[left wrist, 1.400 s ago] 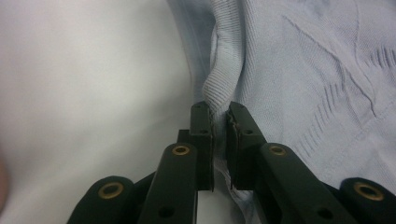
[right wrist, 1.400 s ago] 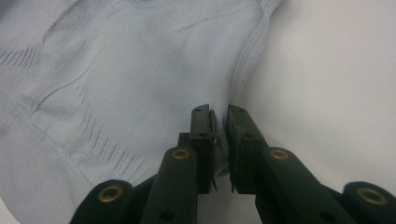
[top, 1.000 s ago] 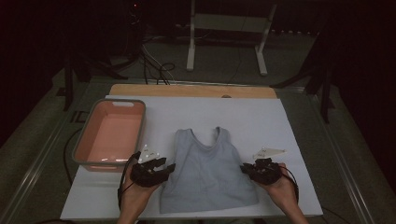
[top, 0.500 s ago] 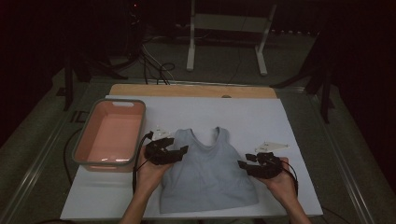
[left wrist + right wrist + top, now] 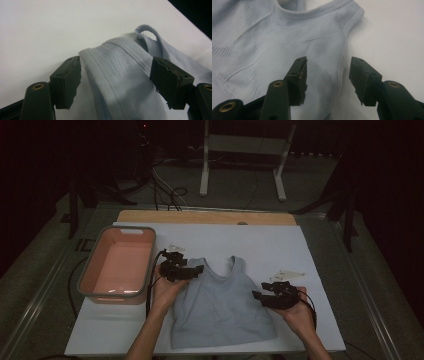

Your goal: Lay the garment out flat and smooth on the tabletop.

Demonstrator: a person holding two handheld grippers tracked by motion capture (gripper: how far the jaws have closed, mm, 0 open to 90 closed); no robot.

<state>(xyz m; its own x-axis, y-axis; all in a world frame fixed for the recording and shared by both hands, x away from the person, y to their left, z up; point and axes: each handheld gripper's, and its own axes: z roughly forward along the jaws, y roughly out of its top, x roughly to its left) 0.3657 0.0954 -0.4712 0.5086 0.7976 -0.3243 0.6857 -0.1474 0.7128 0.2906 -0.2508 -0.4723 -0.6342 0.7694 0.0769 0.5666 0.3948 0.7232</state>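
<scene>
A pale blue sleeveless top (image 5: 220, 307) is laid flat on the white worktop (image 5: 280, 250), neck toward the far edge, so that both sides can be reached at once. The left hand-held gripper (image 5: 196, 270) is placed at the left shoulder strap (image 5: 117, 72); its jaws are spread wide with the strap's end lying between them, not yet pinched, which suggests a grasp being lined up. The right hand-held gripper (image 5: 256, 295) is brought to the right side seam below the armhole, jaws likewise parted and straddling the hem edge (image 5: 340, 72). A pink tub (image 5: 119, 265) is set just left of the garment, probably as the place where the top is to be put.
</scene>
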